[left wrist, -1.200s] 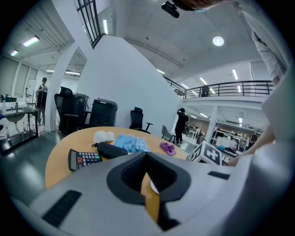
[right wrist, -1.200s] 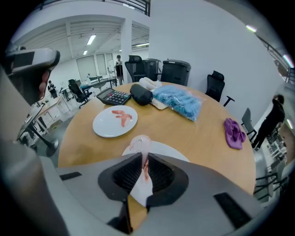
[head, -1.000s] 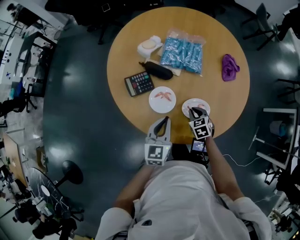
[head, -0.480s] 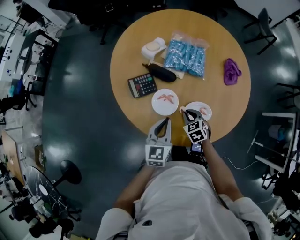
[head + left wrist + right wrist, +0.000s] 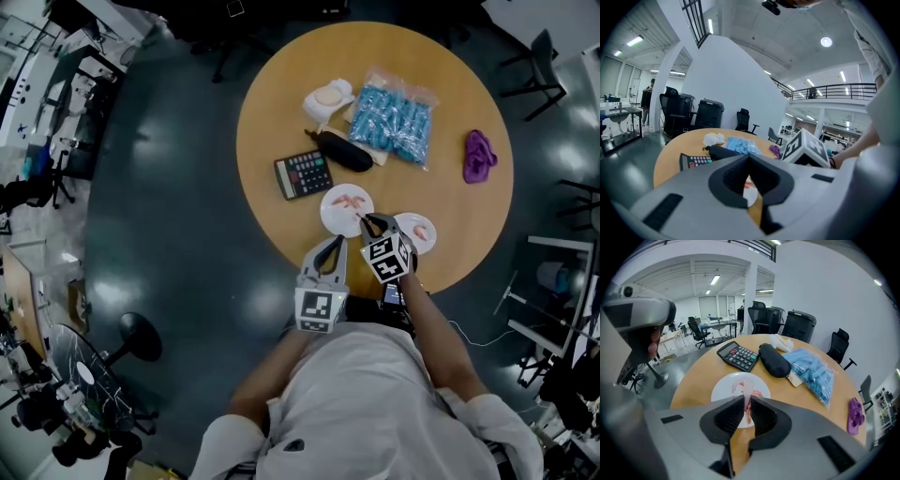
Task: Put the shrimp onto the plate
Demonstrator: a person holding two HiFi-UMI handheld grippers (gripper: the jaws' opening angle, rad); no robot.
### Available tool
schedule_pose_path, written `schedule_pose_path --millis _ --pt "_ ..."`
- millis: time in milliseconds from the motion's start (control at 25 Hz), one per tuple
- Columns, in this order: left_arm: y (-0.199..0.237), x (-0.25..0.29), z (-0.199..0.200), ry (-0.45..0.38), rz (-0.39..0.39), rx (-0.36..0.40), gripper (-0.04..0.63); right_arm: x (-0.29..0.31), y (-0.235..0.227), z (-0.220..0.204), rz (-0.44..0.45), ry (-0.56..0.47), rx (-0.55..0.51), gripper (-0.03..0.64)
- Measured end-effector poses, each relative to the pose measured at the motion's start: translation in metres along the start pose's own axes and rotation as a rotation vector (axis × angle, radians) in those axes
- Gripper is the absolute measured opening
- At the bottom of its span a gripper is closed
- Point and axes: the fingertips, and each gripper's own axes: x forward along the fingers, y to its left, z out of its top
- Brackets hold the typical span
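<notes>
Two white plates lie near the front edge of the round wooden table. The left plate holds a pink shrimp; the right plate holds another shrimp. My right gripper hangs over the left plate's near rim, shut on a pale pink shrimp. In the right gripper view that plate lies just under the gripper. My left gripper is shut on nothing and hovers at the table's edge, beside the right one; its own view shows the closed tips.
Behind the plates lie a black calculator, a black pouch, a bag of blue packets, a white bundle and a purple cloth. Dark floor and office chairs surround the table.
My right gripper has moved left from the right plate to the left plate, carrying a shrimp. The left gripper has stayed by the table edge.
</notes>
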Motion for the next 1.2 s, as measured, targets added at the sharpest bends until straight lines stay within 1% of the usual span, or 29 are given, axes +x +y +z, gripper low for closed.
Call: schedule_pose_path --millis 240,520,760,1200 --pt "0.017 0.002 0.003 0.004 0.008 -0.013 0.008 0.020 0.009 0.012 0.025 0.021 -0.012 0.052" --pt "0.032 0.005 0.001 0.013 0.026 -0.018 0.008 0.041 0.017 0.001 0.060 0.071 -0.009 0.052" --pt "0.035 0.002 -0.004 0.027 0.031 -0.024 0.008 0.049 0.026 -0.005 0.081 0.100 -0.020 0.052" --pt "0.035 -0.002 -0.009 0.033 0.044 -0.026 0.008 0.060 0.030 -0.009 0.071 0.118 -0.076 0.054"
